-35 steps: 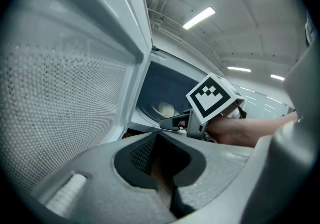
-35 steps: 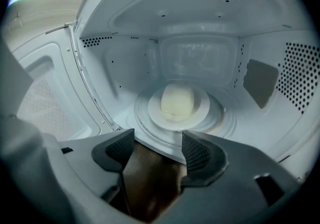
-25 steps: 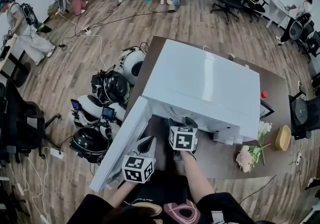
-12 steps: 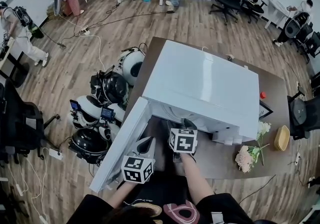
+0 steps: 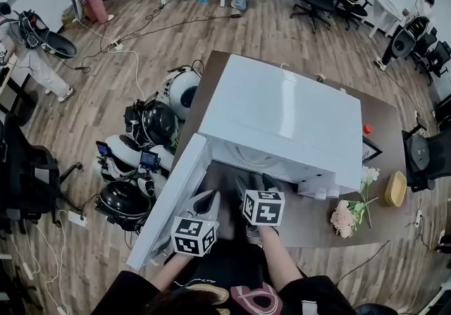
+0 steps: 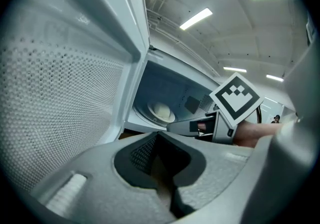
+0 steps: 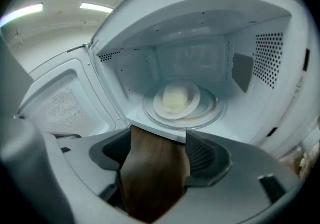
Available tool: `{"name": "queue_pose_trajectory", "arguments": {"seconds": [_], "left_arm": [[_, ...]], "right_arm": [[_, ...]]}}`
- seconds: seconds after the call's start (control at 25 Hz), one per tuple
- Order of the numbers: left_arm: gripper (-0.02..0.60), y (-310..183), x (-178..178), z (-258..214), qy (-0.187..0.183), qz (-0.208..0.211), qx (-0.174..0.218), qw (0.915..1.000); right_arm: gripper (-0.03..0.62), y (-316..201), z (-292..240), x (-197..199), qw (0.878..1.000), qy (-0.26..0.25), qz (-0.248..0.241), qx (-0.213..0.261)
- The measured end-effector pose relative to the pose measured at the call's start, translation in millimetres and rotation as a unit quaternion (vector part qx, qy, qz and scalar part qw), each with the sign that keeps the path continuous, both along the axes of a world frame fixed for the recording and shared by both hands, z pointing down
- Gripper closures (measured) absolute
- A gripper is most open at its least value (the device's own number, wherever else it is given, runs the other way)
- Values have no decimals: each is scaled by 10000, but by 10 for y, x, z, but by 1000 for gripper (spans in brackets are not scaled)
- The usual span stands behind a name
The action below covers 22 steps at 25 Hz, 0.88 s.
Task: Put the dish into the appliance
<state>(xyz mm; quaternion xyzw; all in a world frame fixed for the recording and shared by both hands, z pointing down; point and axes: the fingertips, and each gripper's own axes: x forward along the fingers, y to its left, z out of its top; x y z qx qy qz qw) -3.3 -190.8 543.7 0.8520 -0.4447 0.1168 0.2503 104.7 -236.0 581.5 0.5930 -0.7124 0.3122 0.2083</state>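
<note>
The white microwave stands on the brown table with its door swung open to the left. Inside, the pale dish with a cream lump on it rests on the glass turntable; the left gripper view also shows the dish. My right gripper hovers just outside the cavity mouth, its jaws opening wide with nothing between them. My left gripper sits beside the door's inner face, tips together and empty.
Pink and white flowers and a small woven basket lie on the table right of the microwave. Several round helmet-like devices crowd the floor to the left. Office chairs and people stand far off.
My right gripper has drawn back a little toward me, out of the microwave mouth, leaving the dish on the turntable. The left gripper has stayed put.
</note>
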Motion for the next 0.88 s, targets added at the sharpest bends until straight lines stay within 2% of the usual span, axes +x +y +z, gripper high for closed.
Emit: {"name": "queue_pose_trajectory", "arguments": {"seconds": [0.48,0.8,0.88], "left_arm": [[572,112,193,-21,57,398,64,9992],[572,237,347,-44,67,660,97,9978],[572,274,374,-47,70,704,102,9974]], "right_arm": [[258,349,-109,183,9992,85,268,292],[409,615,-149,322,9973,213,598,374],[480,659,-199,364,9957,296,695,545]]}}
